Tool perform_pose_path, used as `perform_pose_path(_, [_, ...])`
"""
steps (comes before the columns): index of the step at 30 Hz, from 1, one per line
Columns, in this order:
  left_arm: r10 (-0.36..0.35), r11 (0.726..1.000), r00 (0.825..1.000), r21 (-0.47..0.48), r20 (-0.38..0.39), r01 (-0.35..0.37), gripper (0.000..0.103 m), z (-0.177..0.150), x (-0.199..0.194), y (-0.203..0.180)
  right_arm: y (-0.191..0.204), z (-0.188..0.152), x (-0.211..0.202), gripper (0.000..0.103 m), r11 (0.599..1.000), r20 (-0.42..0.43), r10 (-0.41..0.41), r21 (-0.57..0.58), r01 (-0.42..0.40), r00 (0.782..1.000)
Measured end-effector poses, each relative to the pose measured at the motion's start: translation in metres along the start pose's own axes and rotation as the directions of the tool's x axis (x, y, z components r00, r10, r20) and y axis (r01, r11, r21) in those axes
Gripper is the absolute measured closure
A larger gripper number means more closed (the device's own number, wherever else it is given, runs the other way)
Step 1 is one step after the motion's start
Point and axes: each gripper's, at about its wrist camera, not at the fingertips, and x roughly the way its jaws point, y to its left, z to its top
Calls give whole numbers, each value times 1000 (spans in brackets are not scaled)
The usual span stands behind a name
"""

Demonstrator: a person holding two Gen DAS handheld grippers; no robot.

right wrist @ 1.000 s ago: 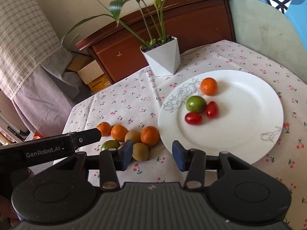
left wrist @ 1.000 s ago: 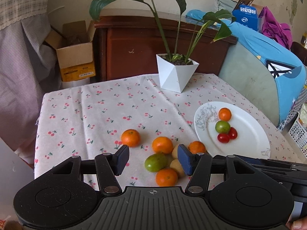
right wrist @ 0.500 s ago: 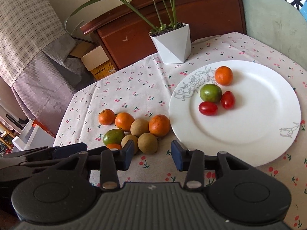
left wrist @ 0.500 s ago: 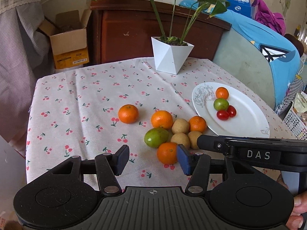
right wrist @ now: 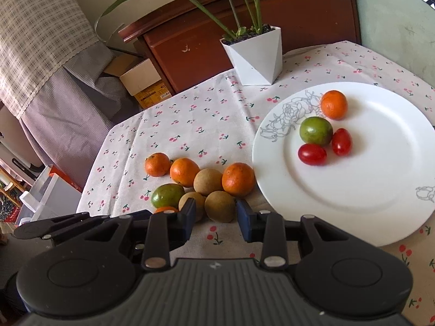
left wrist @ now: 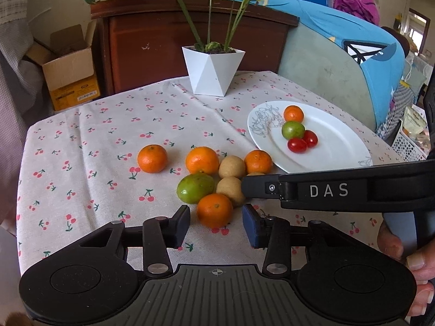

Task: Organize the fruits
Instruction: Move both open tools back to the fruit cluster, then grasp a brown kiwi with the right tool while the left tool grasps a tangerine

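Observation:
A cluster of loose fruit lies on the cherry-print tablecloth: several oranges, a green fruit [left wrist: 195,188] and brown round fruits [right wrist: 219,206]. My left gripper [left wrist: 216,226] is open, its jaws on either side of the nearest orange [left wrist: 214,210], not touching it. My right gripper [right wrist: 216,218] is open just in front of a brown fruit. Its arm [left wrist: 326,190] crosses the left wrist view. A white plate [right wrist: 380,179] holds an orange [right wrist: 333,104], a green fruit [right wrist: 316,131] and two red tomatoes [right wrist: 312,154].
A white geometric plant pot [left wrist: 213,72] stands at the back of the table. Behind it are a brown wooden cabinet [left wrist: 152,40] and a cardboard box [left wrist: 69,73]. A chair with blue cloth [left wrist: 353,62] stands at the right. The table edge runs along the left.
Both grippers moved forward and down toward the fruit cluster. The left jaws now frame the nearest orange. The right gripper came up to the brown fruits.

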Motion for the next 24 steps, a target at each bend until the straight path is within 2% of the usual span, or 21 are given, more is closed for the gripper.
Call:
perform_pose_path(2, [4,1000,1000,6,0,-4,73,-1,3,-1,0,1,1,70,1000,1,2,2,-2,1000])
perform_pose_path(18, [18,1000,1000,18,11,-18,75,-1,5,-1,-7,1,4,71,999,-16,29,40,-28,999])
perform_pose_path(22, [17,1000,1000,8,14,-17,77,-1,4,1,-8,1,4,79,998,-15,33,49,-32,999])
perform_pose_path(24, [19,1000,1000,5,15,-19,77,0,4,1,-7,0,4,80,999,-14,31,42,-30,999])
